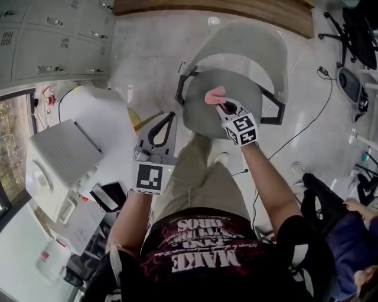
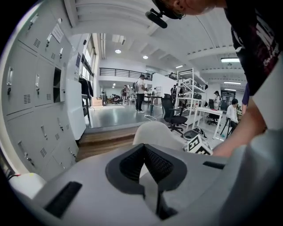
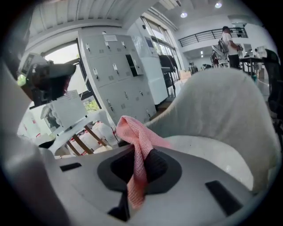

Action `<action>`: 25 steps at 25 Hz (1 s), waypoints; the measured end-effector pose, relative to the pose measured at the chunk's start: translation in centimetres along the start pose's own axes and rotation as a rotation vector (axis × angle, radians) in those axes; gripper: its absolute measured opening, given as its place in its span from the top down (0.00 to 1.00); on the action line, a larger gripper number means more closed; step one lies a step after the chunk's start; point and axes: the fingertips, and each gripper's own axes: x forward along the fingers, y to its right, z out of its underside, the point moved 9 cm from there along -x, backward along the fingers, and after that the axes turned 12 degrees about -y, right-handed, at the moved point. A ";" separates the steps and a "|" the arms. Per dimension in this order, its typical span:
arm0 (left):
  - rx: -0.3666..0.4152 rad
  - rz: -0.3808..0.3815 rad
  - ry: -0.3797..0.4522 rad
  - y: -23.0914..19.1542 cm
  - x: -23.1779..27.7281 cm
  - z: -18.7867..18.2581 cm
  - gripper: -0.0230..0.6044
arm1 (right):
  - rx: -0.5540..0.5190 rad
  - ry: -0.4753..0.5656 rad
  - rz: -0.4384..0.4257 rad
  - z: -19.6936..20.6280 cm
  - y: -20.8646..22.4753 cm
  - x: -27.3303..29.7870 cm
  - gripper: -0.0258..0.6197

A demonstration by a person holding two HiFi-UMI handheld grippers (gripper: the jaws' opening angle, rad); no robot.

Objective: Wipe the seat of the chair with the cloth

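Observation:
The chair has a round grey seat (image 1: 207, 115) and a pale curved backrest (image 1: 242, 44), and stands on the floor straight ahead of me. My right gripper (image 1: 224, 105) is over the seat, shut on a pink cloth (image 1: 214, 95) that bunches out past the jaws. In the right gripper view the pink cloth (image 3: 138, 145) hangs through the right gripper (image 3: 141, 155), with the seat (image 3: 208, 152) and backrest (image 3: 221, 101) just beyond. My left gripper (image 1: 171, 116) is held left of the chair, off the seat, shut on nothing. The left gripper (image 2: 143, 149) faces the backrest (image 2: 152, 131).
A white boxy appliance (image 1: 62, 162) and white bags (image 1: 97, 112) crowd the left side. Grey lockers (image 1: 53, 35) line the far left and a wooden step (image 1: 236, 9) runs behind the chair. A cable (image 1: 301, 127) trails on the floor at right, near a seated person (image 1: 354, 215).

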 end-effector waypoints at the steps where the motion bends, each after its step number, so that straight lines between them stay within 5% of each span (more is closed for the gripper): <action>1: 0.000 0.004 -0.021 -0.3 0.4 0.6 0.96 | 0.023 -0.034 0.002 0.5 0.6 2.2 0.91; 5: -0.017 0.017 -0.063 -1.5 1.6 3.2 0.96 | 0.096 -0.161 0.045 2.2 2.8 10.3 0.91; 12: -0.056 0.020 -0.170 -2.2 2.5 7.4 0.96 | -0.130 -0.496 0.068 7.5 5.5 21.6 0.91; 16: -0.068 0.032 -0.191 -2.1 3.0 8.1 0.96 | -0.029 -0.486 0.065 9.6 8.0 20.3 0.91; 25: -0.073 0.063 -0.155 -1.5 5.2 6.4 0.96 | 0.143 -0.626 0.314 17.9 18.1 8.7 0.91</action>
